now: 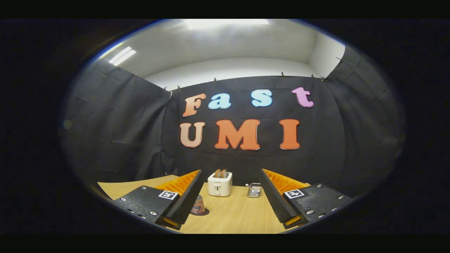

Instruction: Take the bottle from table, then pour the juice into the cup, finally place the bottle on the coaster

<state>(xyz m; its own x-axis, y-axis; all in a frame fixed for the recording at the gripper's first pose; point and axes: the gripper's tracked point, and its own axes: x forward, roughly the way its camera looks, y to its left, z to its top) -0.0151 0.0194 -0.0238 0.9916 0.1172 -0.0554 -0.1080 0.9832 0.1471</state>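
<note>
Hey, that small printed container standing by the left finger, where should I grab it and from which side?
Grip the printed container across its rounded sides, coming in level from the near side: it stands upright on the table. The open gripper holds nothing and should shift left first, as its left finger hides part of the container.

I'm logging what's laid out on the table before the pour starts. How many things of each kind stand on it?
Toaster: 1
Small wire rack: 1
Cup on a dark coaster, partly behind the tool's finger: 1
Total: 3

The tool is open, its fingers holding nothing, above the table.
</note>
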